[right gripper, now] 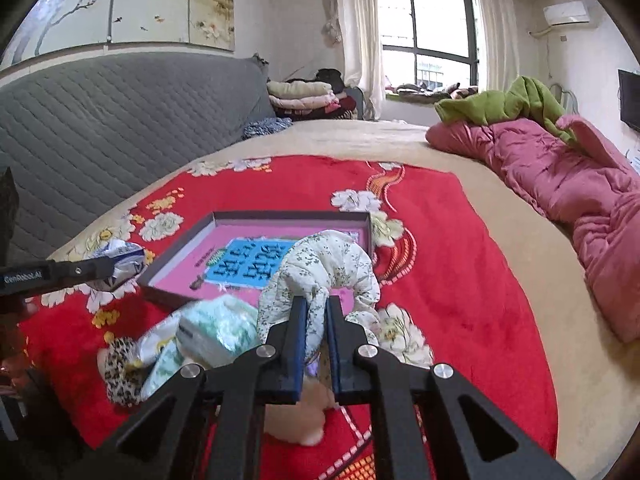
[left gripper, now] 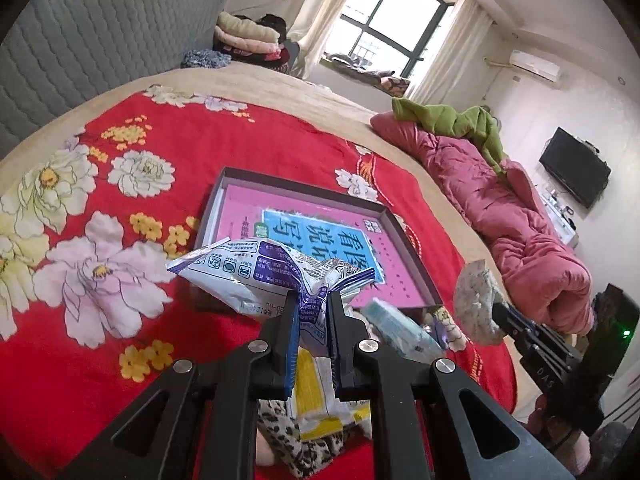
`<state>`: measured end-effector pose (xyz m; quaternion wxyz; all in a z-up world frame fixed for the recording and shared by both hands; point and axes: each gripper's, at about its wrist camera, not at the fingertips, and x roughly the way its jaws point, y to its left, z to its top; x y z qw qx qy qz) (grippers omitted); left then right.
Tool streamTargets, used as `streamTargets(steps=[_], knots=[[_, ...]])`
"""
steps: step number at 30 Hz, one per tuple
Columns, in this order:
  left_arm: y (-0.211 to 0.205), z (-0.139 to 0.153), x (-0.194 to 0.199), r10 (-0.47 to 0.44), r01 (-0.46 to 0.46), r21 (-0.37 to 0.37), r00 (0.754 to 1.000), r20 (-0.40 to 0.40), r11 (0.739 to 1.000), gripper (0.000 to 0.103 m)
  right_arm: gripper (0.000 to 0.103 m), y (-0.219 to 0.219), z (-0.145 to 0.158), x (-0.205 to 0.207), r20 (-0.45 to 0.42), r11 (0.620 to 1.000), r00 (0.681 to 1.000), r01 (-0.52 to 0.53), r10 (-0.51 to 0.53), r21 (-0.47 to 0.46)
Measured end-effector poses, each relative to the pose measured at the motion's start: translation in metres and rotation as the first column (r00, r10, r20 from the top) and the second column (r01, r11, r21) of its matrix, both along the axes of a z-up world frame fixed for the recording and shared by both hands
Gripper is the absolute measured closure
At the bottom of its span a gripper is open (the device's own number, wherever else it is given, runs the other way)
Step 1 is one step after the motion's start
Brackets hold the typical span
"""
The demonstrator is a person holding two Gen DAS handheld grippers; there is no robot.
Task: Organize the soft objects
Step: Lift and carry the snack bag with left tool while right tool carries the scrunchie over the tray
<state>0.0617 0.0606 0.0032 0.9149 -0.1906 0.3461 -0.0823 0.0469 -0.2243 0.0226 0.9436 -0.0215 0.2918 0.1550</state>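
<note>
Holding a crinkly packet (left gripper: 256,276) in my left gripper (left gripper: 314,304) and floral cloth (right gripper: 328,268) in my right gripper (right gripper: 318,308), both above the shallow box (right gripper: 256,216), which has received nothing, pile beside it unsorted.

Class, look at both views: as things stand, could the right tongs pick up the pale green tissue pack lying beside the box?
Probably not yet. The right tongs are shut on the floral cloth, so they are occupied, though the tissue pack lies uncovered close to their left.

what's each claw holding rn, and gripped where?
Left claw: blue-and-white plastic packet, pinched at its crumpled right end. Right claw: floral cloth bundle, pinched by a gathered fold at its lower edge.
</note>
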Motion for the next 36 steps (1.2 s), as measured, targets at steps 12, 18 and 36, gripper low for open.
streamTargets(steps=[12,18,36], knots=[[0.004,0.012,0.027,0.05,-0.051,0.028,0.999,0.017,0.998,0.09,0.093,0.018,0.016,0.022,0.044,0.999,0.999,-0.029,0.028,0.017],[0.004,0.017,0.039,0.053,-0.054,0.018,0.998,0.04,0.998,0.09,0.093,0.025,0.028,0.035,0.076,1.0,0.997,-0.023,0.022,0.02],[-0.002,-0.018,0.097,0.015,-0.014,0.064,1.0,-0.012,0.998,0.09,0.093,0.039,0.013,0.065,0.049,0.998,0.998,-0.034,0.037,-0.055]])
